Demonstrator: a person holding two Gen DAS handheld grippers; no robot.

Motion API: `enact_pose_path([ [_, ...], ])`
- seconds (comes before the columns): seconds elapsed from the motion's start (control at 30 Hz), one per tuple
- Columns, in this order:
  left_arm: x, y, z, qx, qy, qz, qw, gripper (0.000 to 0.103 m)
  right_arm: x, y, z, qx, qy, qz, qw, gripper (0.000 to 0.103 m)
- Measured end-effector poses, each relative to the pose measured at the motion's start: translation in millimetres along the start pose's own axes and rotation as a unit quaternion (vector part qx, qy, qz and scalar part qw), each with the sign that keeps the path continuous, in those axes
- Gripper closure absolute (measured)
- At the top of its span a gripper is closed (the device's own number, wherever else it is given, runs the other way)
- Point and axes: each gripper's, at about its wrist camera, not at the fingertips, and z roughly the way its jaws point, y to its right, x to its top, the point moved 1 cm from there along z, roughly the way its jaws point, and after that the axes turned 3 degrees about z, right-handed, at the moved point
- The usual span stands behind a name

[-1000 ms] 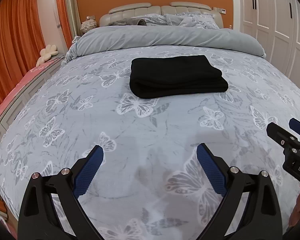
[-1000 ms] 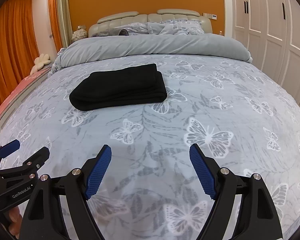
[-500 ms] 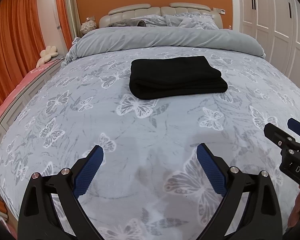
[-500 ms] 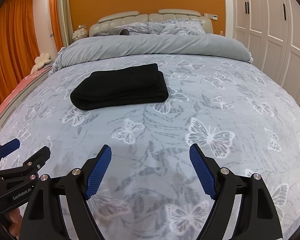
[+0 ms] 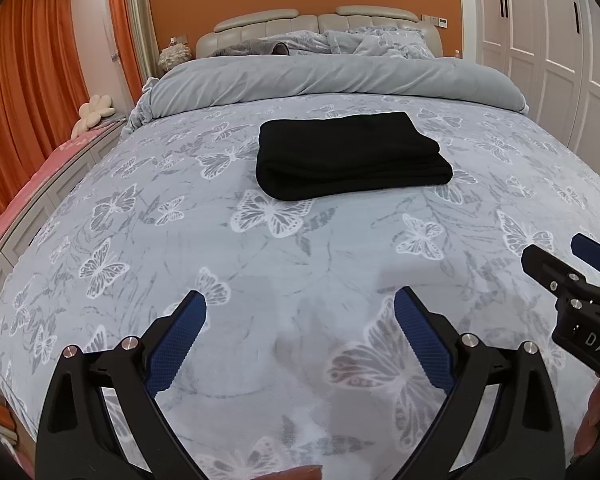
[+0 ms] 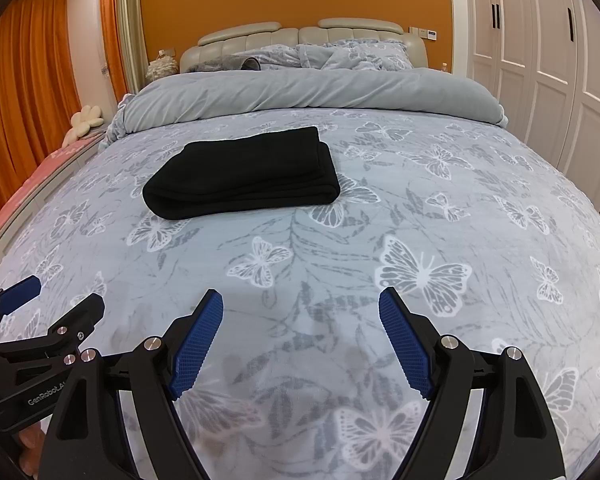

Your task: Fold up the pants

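The black pants lie folded into a flat rectangular stack on the butterfly-print bedspread, in the middle of the bed; they also show in the right wrist view. My left gripper is open and empty, well short of the pants near the foot of the bed. My right gripper is open and empty too, level with the left one. Each gripper shows at the edge of the other's view, the right one and the left one.
A rolled grey duvet and pillows lie at the head of the bed. Orange curtains and a pink bench stand on the left. White wardrobe doors line the right.
Both grippers have tilted up slightly and stayed open. The folded pants have not moved.
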Motion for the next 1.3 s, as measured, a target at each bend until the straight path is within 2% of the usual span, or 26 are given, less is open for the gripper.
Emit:
enact_pose_path([
  [0.5, 0.7, 0.7, -0.4, -0.003, 0.0, 0.002, 1.0, 0.01, -0.5, -2.8, 0.3, 0.0, -0.001, -0.002, 1.0, 0.025],
  [0.7, 1.1, -4.1, 2.5, -0.019, -0.007, -0.016, 0.9997, 0.01, -0.4, -4.2, 0.5, 0.001, -0.002, -0.003, 1.0, 0.025],
  [0.97, -0.3, -6.5, 1.1, -0.007, 0.004, -0.011, 0.9999, 0.01, -0.7, -6.6, 1.6, 0.002, -0.002, -0.005, 1.0, 0.025],
  [1.3, -3.5, -6.0, 6.3, -0.015, -0.014, -0.005, 0.9998, 0.01, -1.7, -9.8, 1.6, 0.001, -0.002, -0.006, 1.0, 0.025],
])
